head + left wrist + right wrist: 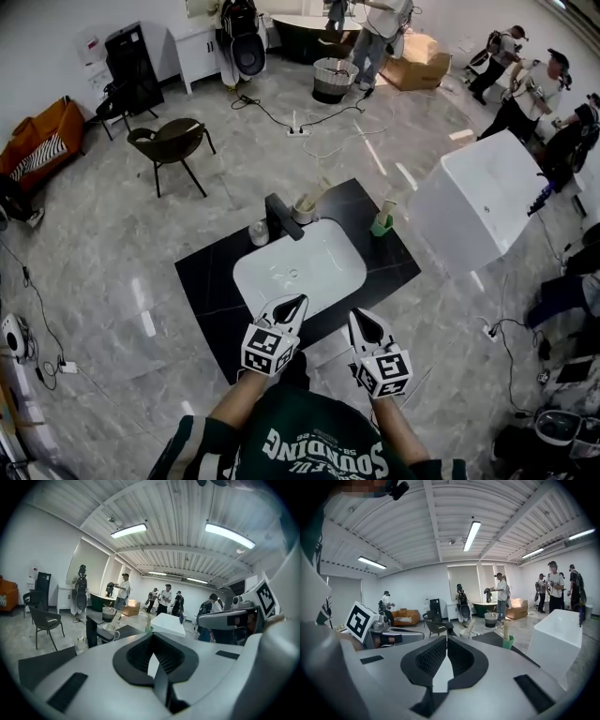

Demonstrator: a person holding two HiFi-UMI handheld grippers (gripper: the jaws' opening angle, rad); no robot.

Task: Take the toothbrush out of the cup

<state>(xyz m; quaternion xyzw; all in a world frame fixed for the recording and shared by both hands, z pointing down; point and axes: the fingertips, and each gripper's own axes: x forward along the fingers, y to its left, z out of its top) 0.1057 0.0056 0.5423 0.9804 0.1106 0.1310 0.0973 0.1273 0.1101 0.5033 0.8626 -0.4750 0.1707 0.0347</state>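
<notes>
- The left gripper (296, 302) and the right gripper (362, 319) both have their jaws pressed together with nothing between them. They are held side by side over the near edge of the black counter (211, 281).
- Ahead of them lies the white sink basin (300, 272). The cups stand beyond it at the back, well apart from both grippers.
- Risk: with the jaws shut, a reach would knock the handle instead of taking it. They need to spread first.
- Risk: the black faucet (281, 217) stands just beside the white mug (303, 211), so an approach from the left could hit it.
- Risk: pulling sideways rather than up would likely tip the light mug.
- Risk: picking the wrong cup. The green cup (381, 226) to the right also holds a pale upright thing, too small to identify.
- The toothbrush (319, 191), as I judge it, is the slim pale handle leaning rightward out of the white mug, its upper end free.
</notes>
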